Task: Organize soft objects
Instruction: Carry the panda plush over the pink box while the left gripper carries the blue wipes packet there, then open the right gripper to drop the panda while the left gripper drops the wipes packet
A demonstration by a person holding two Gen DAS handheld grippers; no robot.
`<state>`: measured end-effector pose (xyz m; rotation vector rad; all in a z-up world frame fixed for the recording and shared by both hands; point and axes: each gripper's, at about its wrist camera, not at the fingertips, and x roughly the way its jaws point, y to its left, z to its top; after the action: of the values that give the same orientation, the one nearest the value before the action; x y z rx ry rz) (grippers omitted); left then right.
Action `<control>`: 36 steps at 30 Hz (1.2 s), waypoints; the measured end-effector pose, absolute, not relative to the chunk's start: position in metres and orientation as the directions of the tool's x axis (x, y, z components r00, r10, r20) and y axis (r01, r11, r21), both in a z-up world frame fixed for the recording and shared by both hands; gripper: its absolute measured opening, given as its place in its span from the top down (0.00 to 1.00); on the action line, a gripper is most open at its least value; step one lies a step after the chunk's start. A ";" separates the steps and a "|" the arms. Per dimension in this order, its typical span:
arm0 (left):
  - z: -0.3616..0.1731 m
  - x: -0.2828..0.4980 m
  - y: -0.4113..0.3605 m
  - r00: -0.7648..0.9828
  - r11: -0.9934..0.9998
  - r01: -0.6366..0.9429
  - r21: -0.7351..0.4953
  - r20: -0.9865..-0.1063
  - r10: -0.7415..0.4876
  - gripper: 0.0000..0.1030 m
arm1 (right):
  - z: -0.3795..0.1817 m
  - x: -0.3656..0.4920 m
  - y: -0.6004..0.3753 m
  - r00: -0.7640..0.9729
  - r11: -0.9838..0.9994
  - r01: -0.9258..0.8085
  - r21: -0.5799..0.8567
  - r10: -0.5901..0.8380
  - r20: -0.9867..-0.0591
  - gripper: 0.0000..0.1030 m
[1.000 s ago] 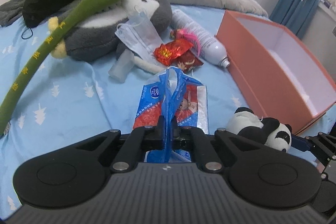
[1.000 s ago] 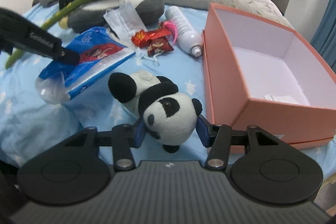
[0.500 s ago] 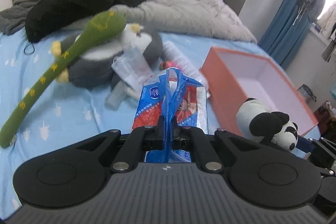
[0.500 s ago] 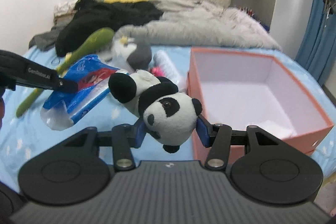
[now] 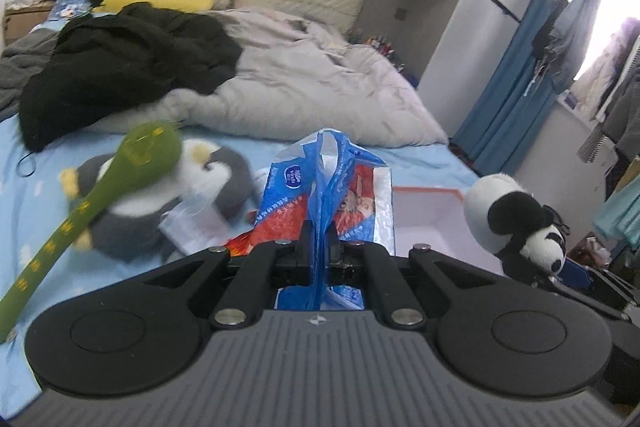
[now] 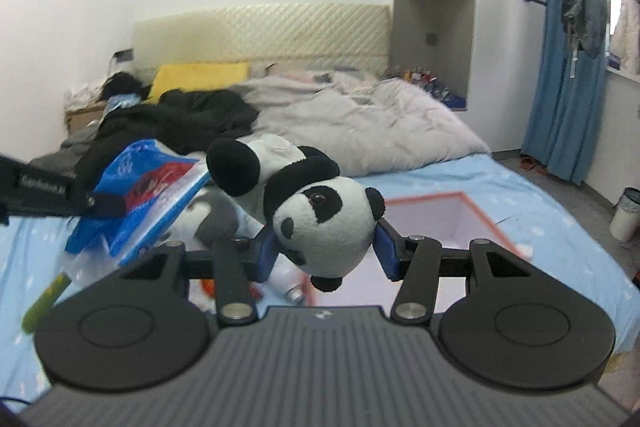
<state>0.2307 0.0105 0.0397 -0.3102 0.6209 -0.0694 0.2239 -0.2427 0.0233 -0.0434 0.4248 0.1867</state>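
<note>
My left gripper [image 5: 320, 259] is shut on the blue plastic handle of a blue-and-red tissue pack [image 5: 340, 203], which hangs in the air above the bed. My right gripper [image 6: 326, 249] is shut on the head of a black-and-white plush panda [image 6: 320, 223], lifted clear of the bed. The panda [image 5: 516, 223] shows at the right of the left wrist view, and the tissue pack [image 6: 148, 195] at the left of the right wrist view. The orange box [image 6: 444, 223] lies open below and beyond the panda.
On the blue sheet lie a grey penguin plush [image 5: 168, 211], a long green plush stick [image 5: 100, 203], a white spray bottle [image 6: 290, 283] and small wrappers. A black garment [image 5: 120, 75] and a grey duvet [image 5: 320, 95] fill the far bed. Blue curtains [image 6: 568, 67] hang right.
Both grippers have risen well above the bed and tilted up, each carrying its object. The bed items and box have dropped lower in both views, and the headboard and walls have come into sight.
</note>
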 end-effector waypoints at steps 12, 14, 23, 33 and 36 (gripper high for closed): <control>0.039 0.326 -0.080 0.732 0.927 0.079 -0.366 -0.610 -0.303 0.95 | 0.025 0.300 -0.330 0.847 0.997 -0.037 0.071 0.069 -0.528 0.48; 0.031 0.341 -0.099 0.713 0.939 0.093 -0.331 -0.636 -0.295 0.95 | 0.012 0.312 -0.339 0.821 0.997 -0.024 0.075 0.062 -0.567 0.48; -0.028 0.390 -0.158 0.597 0.956 0.092 -0.278 -0.753 -0.276 0.95 | -0.062 0.350 -0.370 0.687 0.996 0.021 0.087 0.049 -0.725 0.48; -0.065 0.404 -0.174 0.526 0.963 0.100 -0.252 -0.807 -0.266 0.95 | -0.100 0.350 -0.385 0.610 0.990 0.036 0.138 0.088 -0.788 0.47; -0.064 0.406 -0.174 0.523 0.959 0.122 -0.256 -0.805 -0.281 0.94 | -0.099 0.348 -0.386 0.613 0.988 0.027 0.149 0.102 -0.784 0.45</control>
<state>0.4058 -0.1741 -0.0641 -0.1753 0.9928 -0.2427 0.3481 -0.3861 -0.0994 0.1517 0.9115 0.0433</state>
